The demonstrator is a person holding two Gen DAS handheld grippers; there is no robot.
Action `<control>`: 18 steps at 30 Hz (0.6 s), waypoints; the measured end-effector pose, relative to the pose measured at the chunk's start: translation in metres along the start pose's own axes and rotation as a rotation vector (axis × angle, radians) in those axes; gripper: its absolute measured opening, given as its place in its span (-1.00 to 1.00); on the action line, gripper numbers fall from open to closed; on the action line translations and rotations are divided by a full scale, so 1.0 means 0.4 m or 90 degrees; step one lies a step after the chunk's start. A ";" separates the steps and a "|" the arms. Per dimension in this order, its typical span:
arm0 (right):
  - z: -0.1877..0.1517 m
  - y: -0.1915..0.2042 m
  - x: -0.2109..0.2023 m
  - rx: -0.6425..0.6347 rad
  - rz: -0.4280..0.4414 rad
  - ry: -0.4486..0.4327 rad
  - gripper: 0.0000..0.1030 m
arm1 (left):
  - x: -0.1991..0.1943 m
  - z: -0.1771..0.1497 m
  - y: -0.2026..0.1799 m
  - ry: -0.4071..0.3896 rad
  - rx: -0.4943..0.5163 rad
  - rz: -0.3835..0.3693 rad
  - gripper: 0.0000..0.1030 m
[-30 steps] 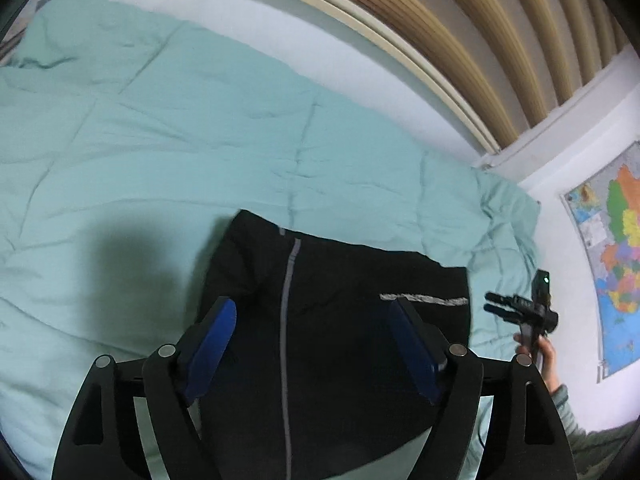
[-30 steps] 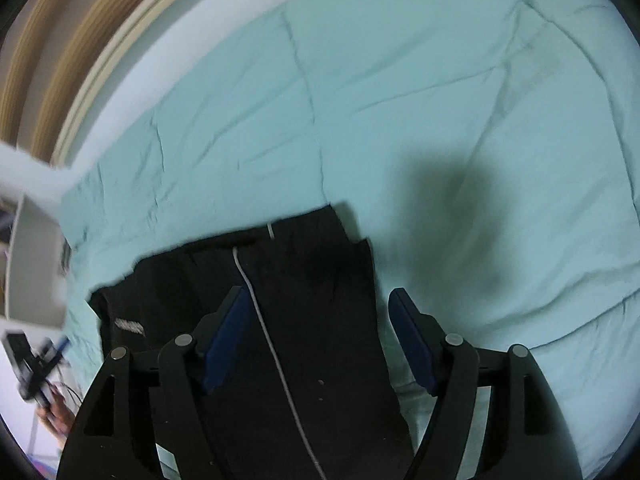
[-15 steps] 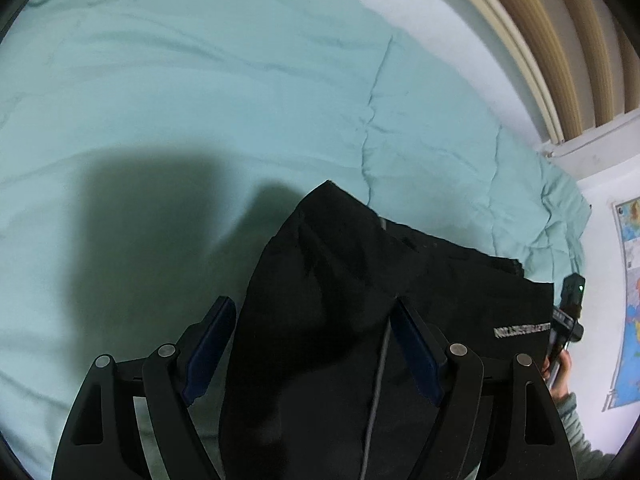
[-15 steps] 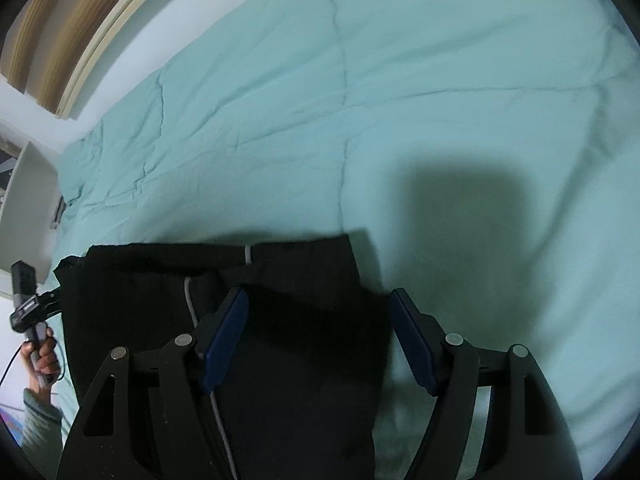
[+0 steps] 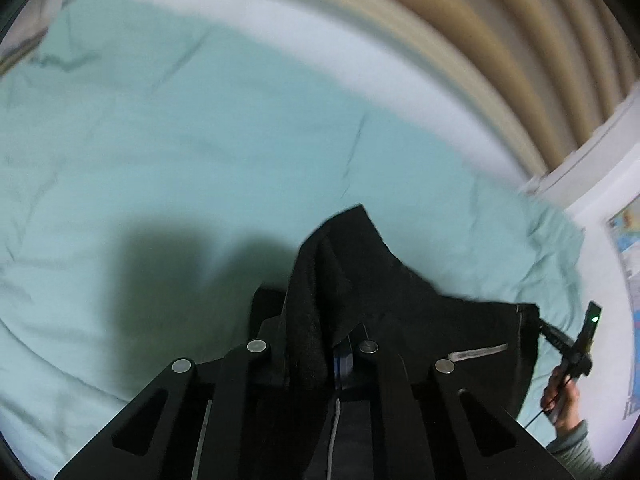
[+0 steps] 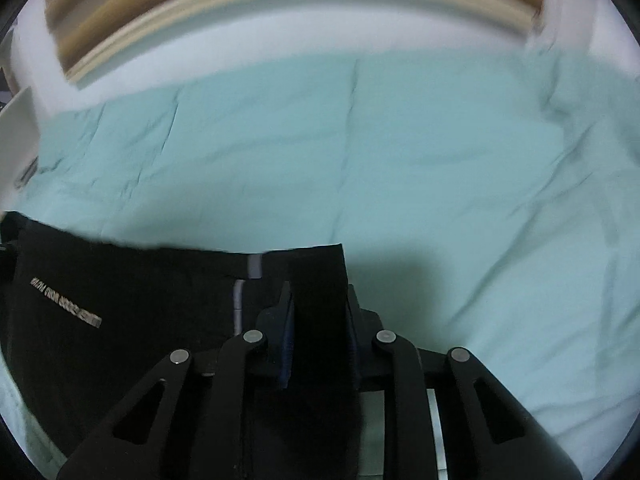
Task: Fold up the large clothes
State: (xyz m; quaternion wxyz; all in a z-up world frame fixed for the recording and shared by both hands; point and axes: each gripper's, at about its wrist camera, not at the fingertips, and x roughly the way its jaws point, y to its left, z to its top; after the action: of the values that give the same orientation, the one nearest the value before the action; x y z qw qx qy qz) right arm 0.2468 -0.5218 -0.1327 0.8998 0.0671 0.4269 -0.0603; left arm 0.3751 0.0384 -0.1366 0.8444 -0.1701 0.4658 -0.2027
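Observation:
A black garment (image 5: 420, 312) with grey stripes and a printed label lies on a mint-green quilt (image 5: 200, 168). My left gripper (image 5: 316, 344) is shut on a raised fold of the garment's left corner, which peaks above the fingers. In the right wrist view my right gripper (image 6: 320, 320) is shut on the right corner of the black garment (image 6: 140, 292), with fabric pinched between the blue pads. The garment stretches between the two grippers over the quilt (image 6: 440, 160). The right gripper also shows at the far right of the left wrist view (image 5: 560, 340).
A slatted wooden headboard (image 5: 480, 40) and white wall lie beyond the bed. A wall map (image 5: 628, 248) hangs at the right. A white shelf edge (image 6: 16, 132) shows at the left of the right wrist view.
Both grippers have gone from open above the garment to shut on its corners. The left corner is lifted into a peak. Both views have tilted up toward the headboard.

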 end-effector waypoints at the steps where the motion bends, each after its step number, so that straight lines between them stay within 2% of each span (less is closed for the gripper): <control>1: 0.017 -0.004 -0.023 0.005 -0.001 -0.016 -0.54 | -0.013 0.017 -0.014 -0.013 0.006 -0.004 -0.74; 3: 0.049 0.001 -0.038 0.003 -0.021 -0.035 -0.55 | -0.012 0.051 -0.043 -0.034 0.027 0.009 -0.74; 6: 0.083 0.006 0.015 0.014 -0.048 -0.025 -0.55 | 0.057 0.085 -0.034 -0.024 0.020 0.040 -0.74; 9: 0.083 -0.014 0.131 0.059 -0.049 0.034 -0.55 | 0.167 0.079 0.025 0.026 -0.016 0.084 -0.74; 11: 0.065 -0.015 0.224 0.060 -0.059 0.085 -0.55 | 0.250 0.055 0.080 0.078 -0.054 0.103 -0.73; 13: 0.035 -0.010 0.305 0.054 -0.051 0.142 -0.55 | 0.301 0.030 0.109 0.110 -0.069 0.115 -0.71; 15: 0.004 0.001 0.363 0.048 -0.038 0.190 -0.55 | 0.331 0.010 0.107 0.126 -0.040 0.140 -0.62; 18: -0.006 0.004 0.386 0.042 -0.039 0.206 -0.50 | 0.346 0.011 0.092 0.143 -0.009 0.161 -0.54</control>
State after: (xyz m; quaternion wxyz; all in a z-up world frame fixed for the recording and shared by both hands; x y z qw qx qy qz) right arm 0.3421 -0.5279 -0.2540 0.8145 0.0922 0.5657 -0.0899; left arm 0.4526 0.0011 -0.2514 0.8047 -0.0926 0.5762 -0.1093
